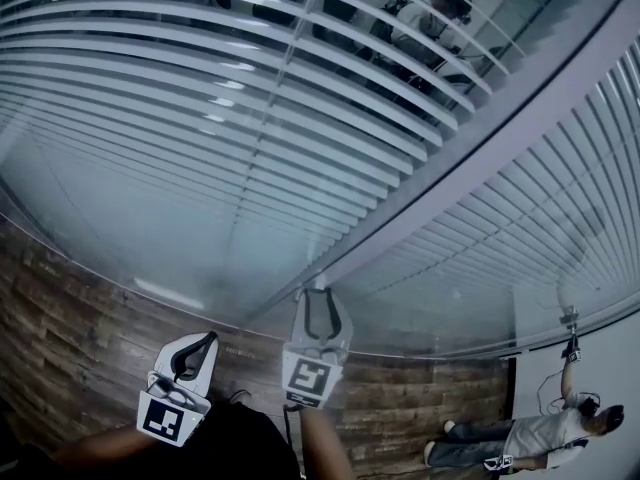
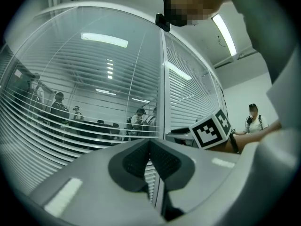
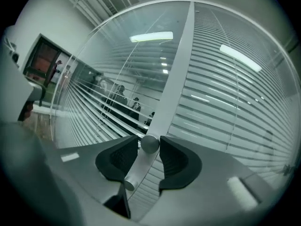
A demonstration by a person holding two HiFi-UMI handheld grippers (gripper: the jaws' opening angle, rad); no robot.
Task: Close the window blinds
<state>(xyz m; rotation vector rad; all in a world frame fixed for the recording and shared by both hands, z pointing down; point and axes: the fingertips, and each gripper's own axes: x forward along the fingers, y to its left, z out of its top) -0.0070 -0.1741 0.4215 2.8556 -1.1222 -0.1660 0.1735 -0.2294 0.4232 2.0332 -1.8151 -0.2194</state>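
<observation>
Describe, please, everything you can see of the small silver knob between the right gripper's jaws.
The knob is small, smooth and silver-grey, apparently metal. It has a rounded head, and a pale cylindrical stem slants down and to the left from it. It sits in front of the light vertical frame post that divides the slatted blinds. The right gripper is closed on it, with its dark ribbed jaws against both sides of the head.

A person (image 1: 530,438) stands on the dark wood-plank floor (image 1: 60,308), which runs along a glass wall (image 1: 120,218).
</observation>
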